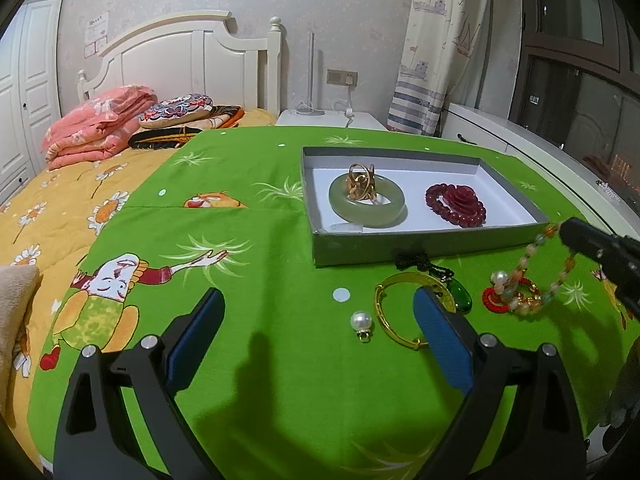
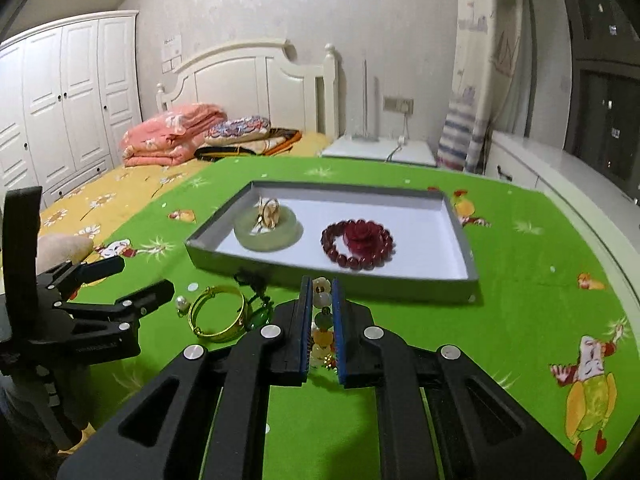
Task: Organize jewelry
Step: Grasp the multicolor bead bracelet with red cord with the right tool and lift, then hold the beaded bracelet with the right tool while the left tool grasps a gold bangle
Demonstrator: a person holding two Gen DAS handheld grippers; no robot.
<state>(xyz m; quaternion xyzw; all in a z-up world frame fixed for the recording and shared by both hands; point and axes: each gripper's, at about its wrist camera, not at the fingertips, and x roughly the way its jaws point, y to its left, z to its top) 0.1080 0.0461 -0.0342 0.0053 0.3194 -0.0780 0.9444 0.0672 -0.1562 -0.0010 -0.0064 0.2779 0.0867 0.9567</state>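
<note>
Right gripper [image 2: 321, 320] pinching the pastel bead bracelet [image 1: 536, 276], strand dangling just short of the tray [image 1: 400, 246]. Left gripper [image 1: 316, 320] spread wide, holding nothing. Gold bangle [image 1: 400, 312] right by its right finger, pearl [image 1: 361, 321] between the fingers on the green cloth [image 1: 260, 240].

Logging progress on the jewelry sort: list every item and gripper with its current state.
left gripper: open, empty
right gripper: shut on beaded bracelet, partly lifted
grey tray: holds three pieces
jade bangle: in tray
gold ring: on bangle
red bracelet: in tray
gold bangle: on cloth
pearl charm: on cloth
green pendant: on cloth
</note>
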